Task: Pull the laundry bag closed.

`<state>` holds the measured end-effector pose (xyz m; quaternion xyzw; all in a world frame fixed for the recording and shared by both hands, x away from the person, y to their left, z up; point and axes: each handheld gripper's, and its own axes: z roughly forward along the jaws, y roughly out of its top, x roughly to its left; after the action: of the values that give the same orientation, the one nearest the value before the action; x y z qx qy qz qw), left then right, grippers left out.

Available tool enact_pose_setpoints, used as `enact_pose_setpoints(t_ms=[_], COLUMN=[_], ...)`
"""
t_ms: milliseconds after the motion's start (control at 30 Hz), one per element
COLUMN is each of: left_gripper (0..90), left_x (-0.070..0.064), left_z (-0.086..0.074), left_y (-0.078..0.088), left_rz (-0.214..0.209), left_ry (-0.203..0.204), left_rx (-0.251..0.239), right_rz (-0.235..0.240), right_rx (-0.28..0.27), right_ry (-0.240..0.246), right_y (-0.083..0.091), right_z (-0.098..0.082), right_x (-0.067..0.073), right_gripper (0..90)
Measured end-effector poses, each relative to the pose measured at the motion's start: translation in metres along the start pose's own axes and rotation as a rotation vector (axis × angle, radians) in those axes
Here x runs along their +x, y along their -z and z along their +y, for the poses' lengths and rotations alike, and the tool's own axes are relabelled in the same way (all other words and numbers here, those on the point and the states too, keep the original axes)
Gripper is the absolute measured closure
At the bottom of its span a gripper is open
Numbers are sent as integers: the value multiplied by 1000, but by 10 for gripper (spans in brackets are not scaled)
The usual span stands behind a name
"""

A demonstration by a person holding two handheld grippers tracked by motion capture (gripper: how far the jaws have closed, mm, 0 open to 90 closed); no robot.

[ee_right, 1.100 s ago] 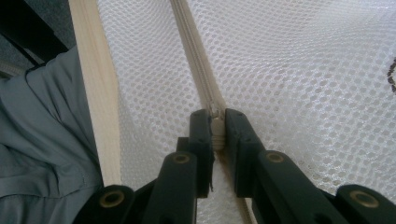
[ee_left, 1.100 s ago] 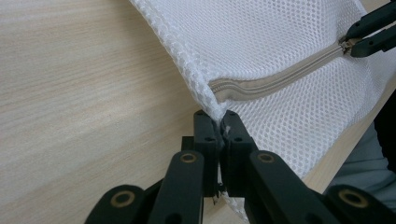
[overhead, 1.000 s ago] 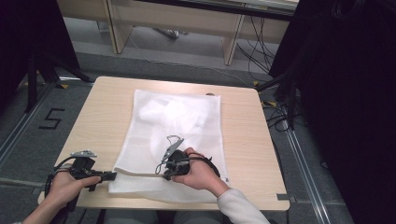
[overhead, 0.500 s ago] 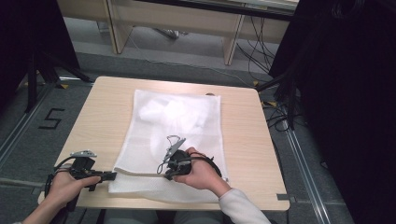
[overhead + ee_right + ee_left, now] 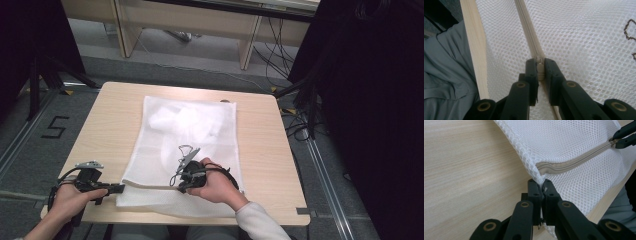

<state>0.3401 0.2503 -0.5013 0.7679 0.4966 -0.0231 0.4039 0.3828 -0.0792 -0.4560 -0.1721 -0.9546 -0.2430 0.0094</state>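
A white mesh laundry bag (image 5: 190, 125) lies flat on the wooden table (image 5: 260, 150), with a lump of white cloth inside its far half. A beige zipper (image 5: 150, 185) runs along its near edge. My left gripper (image 5: 120, 188) pinches the bag's near left corner; in the left gripper view the gripper (image 5: 541, 186) is shut on the mesh (image 5: 574, 140) just beside the zipper's end (image 5: 574, 162). My right gripper (image 5: 179, 187) sits farther right along the zipper. In the right gripper view the gripper (image 5: 540, 66) is shut on the zipper pull, with the zipper (image 5: 529, 30) running away over the mesh (image 5: 579, 37).
Bare wood lies left and right of the bag. The near table edge (image 5: 474, 50) is close to the right gripper, with the person's grey clothing (image 5: 446, 75) beyond it. A "5" is marked on the floor (image 5: 55, 127) at the left; desks and cables (image 5: 280, 55) stand behind.
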Motion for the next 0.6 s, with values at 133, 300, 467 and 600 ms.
enact_pose_setpoints(t_ms=[133, 300, 467, 600], left_gripper=[862, 862, 862, 862], left_x=[0, 0, 1, 0], left_z=[0, 0, 0, 0], left_y=[0, 0, 0, 0], left_rz=[-1, -1, 1, 3], left_ry=[2, 1, -1, -1], left_rx=[-1, 2, 2, -1], right_rz=[1, -1, -2, -3], right_rx=[-5, 1, 3, 3], right_ry=[7, 6, 2, 3], right_y=[0, 1, 3, 4], right_z=[0, -1, -3, -5], right_x=[-1, -1, -2, -2], right_gripper=[826, 826, 827, 826])
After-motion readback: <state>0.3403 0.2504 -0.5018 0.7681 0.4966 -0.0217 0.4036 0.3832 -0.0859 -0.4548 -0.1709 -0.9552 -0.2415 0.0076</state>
